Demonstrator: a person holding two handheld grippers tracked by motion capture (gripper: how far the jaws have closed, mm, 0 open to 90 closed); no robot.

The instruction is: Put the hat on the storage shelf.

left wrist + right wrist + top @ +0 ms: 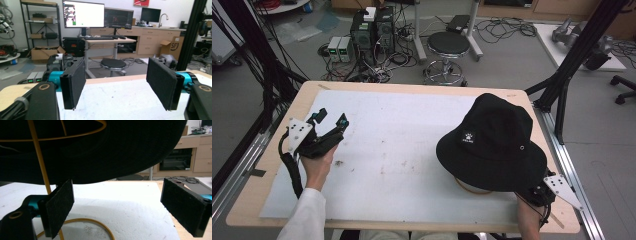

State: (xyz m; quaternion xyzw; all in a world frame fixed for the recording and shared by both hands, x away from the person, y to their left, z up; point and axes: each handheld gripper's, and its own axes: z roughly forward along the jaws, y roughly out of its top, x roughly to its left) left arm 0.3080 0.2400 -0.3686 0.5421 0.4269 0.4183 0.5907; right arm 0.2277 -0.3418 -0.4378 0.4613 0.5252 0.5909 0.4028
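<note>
Two grippers, both spread and empty: right gripper (pixel 539 192) beneath the black hat (pixel 492 142) should steady its yellow wire stand (pixel 41 167); left gripper (pixel 328 120) waits apart.

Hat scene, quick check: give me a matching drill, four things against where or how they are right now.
Things:
1. hat
2. stand ring
3. left tool
4. stool

States:
A. on the floor past the table
B. open, holding nothing, over the white sheet
C. perched on the yellow wire stand
D. lying flat on the white sheet

Pairs: 1-C, 2-D, 3-B, 4-A
</note>
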